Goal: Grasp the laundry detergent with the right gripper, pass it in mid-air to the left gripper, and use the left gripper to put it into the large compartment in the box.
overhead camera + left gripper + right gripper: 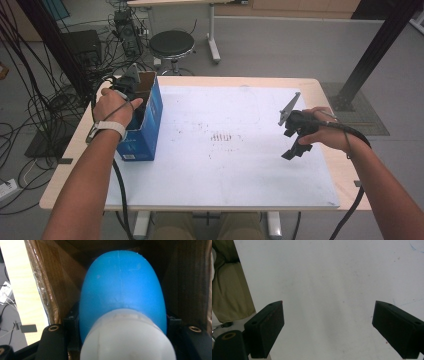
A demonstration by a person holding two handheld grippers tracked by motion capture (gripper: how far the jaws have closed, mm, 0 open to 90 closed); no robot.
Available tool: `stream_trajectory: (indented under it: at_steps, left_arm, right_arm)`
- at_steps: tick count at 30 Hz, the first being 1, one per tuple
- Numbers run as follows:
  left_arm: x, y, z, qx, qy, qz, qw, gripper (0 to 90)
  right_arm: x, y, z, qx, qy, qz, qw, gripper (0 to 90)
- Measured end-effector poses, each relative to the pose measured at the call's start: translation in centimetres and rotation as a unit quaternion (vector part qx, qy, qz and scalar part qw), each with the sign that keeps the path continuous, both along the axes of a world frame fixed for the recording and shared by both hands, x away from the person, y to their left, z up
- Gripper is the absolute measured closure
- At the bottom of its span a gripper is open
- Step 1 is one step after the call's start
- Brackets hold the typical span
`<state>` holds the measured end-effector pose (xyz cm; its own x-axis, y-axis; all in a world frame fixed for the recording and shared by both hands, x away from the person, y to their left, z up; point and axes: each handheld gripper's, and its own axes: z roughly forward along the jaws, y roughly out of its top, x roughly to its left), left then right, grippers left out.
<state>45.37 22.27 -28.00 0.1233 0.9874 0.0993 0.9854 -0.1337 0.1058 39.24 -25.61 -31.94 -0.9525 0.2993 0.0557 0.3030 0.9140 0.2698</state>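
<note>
A: From the high view, how do the arms sit?

B: The left forearm runs up the left side of the table [310,87], wrist bent so the left hand [114,107] tips the left gripper [131,86] down into the open top of a blue cardboard box [150,122] standing near the table's left edge. The right forearm comes in from the lower right, with the right gripper [295,135] held above the white mat [225,165], well apart from the box, jaws pointing down and toward the person.

A: And the left gripper view?

B: It looks into the box's brown inside [62,285]. A blue egg-shaped object with a white end [122,295] sits between the black jaws, which press on its two sides. So that gripper is clenched around the blue object, inside the box.

A: The right gripper view?

B: Its two black pads [268,325] stand far apart over bare white mat [327,290], nothing between them. It is released, holding nothing. Olive trousers [227,290] show at the left edge.
</note>
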Motion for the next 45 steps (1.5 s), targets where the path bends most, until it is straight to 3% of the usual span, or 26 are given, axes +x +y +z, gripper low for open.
stream_trajectory:
  at_steps: [45]
  left_arm:
    - [-0.2,0.05,-0.03,-0.001,-0.002,-0.001,1.0,37.2]
  right_arm:
    - [0.08,0.17,-0.17,0.002,0.0,0.002,1.0,10.6]
